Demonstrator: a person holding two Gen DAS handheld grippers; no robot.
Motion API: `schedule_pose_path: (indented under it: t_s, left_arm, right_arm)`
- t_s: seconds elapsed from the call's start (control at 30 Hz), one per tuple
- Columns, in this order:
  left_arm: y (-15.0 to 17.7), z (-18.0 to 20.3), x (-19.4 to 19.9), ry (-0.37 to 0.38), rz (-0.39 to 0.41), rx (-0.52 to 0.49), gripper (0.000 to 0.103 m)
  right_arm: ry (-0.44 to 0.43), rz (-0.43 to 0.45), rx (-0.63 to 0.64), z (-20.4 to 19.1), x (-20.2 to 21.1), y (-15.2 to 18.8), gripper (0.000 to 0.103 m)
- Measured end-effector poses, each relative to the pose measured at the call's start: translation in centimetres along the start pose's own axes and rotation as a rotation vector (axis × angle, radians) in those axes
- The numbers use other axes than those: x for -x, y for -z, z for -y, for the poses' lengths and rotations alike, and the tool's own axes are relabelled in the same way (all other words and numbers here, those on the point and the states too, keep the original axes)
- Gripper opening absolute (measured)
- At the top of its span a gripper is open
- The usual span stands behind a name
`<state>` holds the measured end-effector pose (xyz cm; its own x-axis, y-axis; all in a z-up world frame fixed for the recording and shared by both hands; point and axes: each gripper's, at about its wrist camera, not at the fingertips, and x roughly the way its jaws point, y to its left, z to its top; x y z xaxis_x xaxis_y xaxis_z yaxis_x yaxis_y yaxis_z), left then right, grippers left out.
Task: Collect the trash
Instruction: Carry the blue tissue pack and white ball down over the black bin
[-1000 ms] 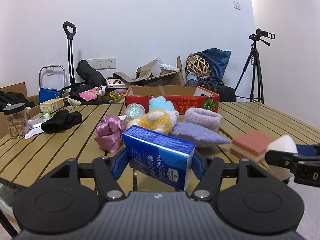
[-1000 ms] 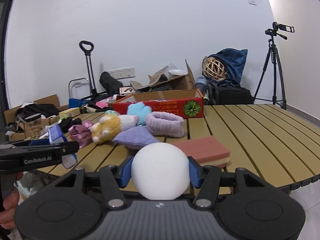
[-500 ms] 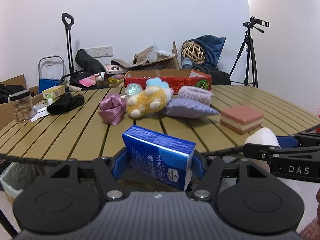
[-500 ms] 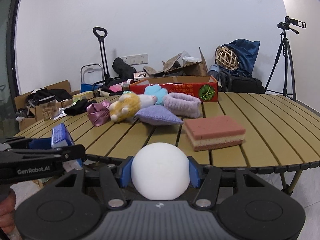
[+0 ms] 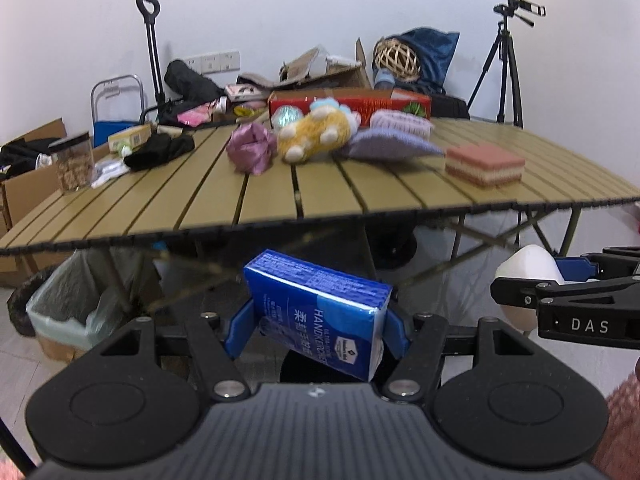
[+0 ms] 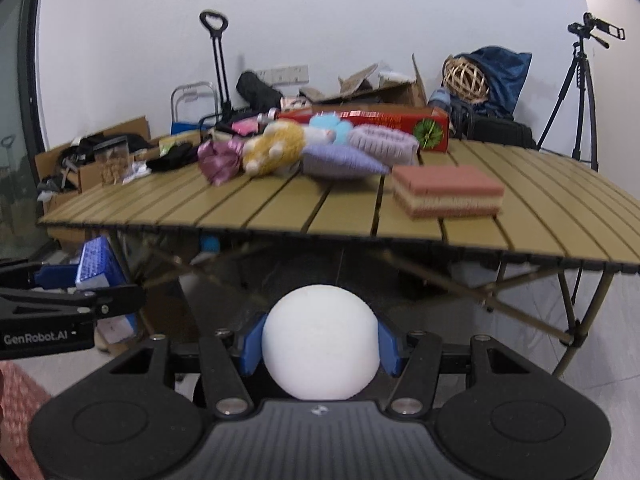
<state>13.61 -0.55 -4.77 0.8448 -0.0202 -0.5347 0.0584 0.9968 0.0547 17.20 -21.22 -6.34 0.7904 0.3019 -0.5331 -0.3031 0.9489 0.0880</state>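
Observation:
My left gripper (image 5: 316, 328) is shut on a blue tissue pack (image 5: 320, 312), held tilted in front of and below the table edge. My right gripper (image 6: 320, 346) is shut on a white ball (image 6: 320, 342), also below the table edge. In the left wrist view the white ball (image 5: 528, 272) and right gripper show at the right. From the right wrist camera, the tissue pack (image 6: 98, 264) appears at the left. A bin lined with a pale green bag (image 5: 76, 300) stands on the floor under the table's left end.
The slatted table (image 5: 320, 200) bears a pink sponge (image 5: 484, 164), a purple cushion (image 5: 388, 148), a yellow plush toy (image 5: 312, 136), a pink cloth (image 5: 252, 152), a black cloth (image 5: 160, 152), a jar (image 5: 74, 164) and a red box (image 5: 352, 104). Boxes, bags and a tripod (image 5: 508, 60) stand behind.
Both grippers have drawn back from the table and sunk below its edge, still holding the tissue pack and the ball. The underside of the table and the bin have come into view.

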Motion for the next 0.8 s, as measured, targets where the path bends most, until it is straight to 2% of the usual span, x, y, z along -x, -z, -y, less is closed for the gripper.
schedule_pose_path:
  t_s: [0.37, 0.8]
  left_arm:
    - [3.9, -0.6, 0.2, -0.024, -0.122, 0.005, 0.066]
    - [7.1, -1.8, -1.4, -0.049, -0.272, 0.023, 0.066]
  right_arm:
    - [-0.009, -0.154, 0.059, -2.0, -0.1, 4.2, 0.055]
    - [0.003, -0.291, 0.104, -3.2, -2.1, 6.3, 0.055]
